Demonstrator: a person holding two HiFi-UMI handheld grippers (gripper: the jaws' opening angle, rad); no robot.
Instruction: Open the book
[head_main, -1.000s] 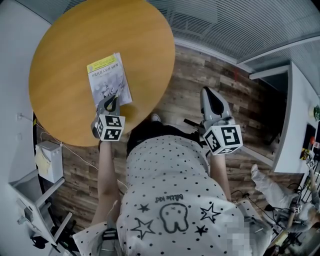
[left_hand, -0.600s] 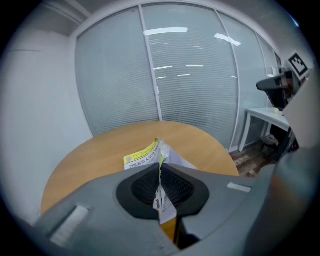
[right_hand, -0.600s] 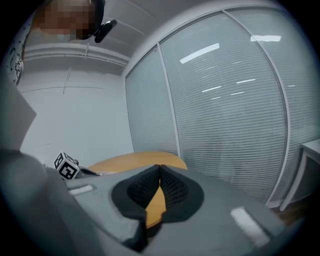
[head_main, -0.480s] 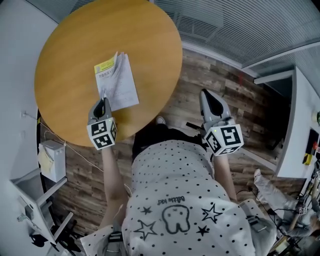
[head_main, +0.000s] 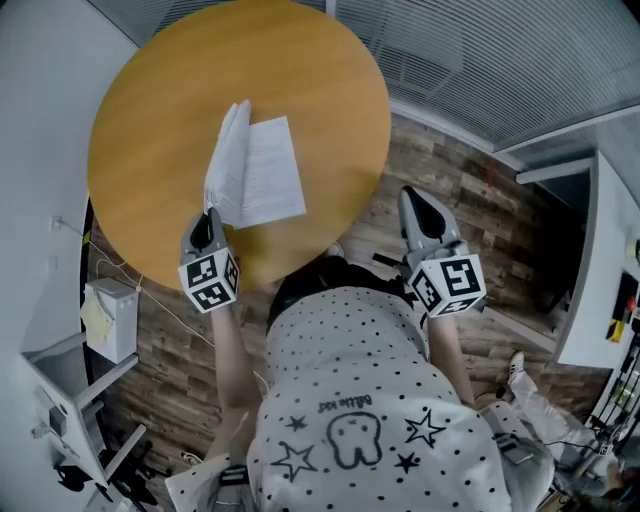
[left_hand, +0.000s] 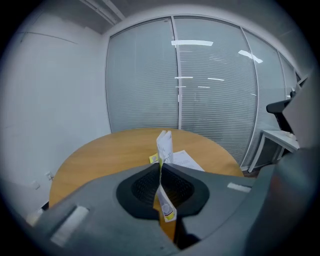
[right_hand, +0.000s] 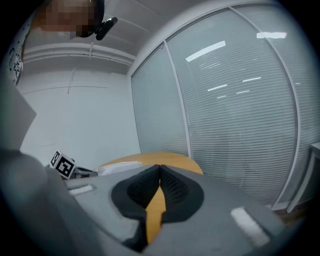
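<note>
**A:** Where is there room on the table (head_main: 300, 60)?

**B:** The far half and the right side are bare wood. A gripper could cross there with nothing in its way.

**A:** And the near left part?

**B:** The book (head_main: 270, 175) lies there. Its cover (head_main: 228, 150) stands upright, pinched in the left gripper (head_main: 208, 218), and that raised leaf bars a low sweep from left to right.

**A:** Around the table?

**B:** A wall (head_main: 40, 150) is close on the left, and glass (left_hand: 210, 90) with blinds is just behind. The right gripper (head_main: 420, 205), its jaws together, hangs off the rim over the floor (head_main: 470, 190) with open air around it. A desk (head_main: 600, 280) stands well off to its right.
</note>
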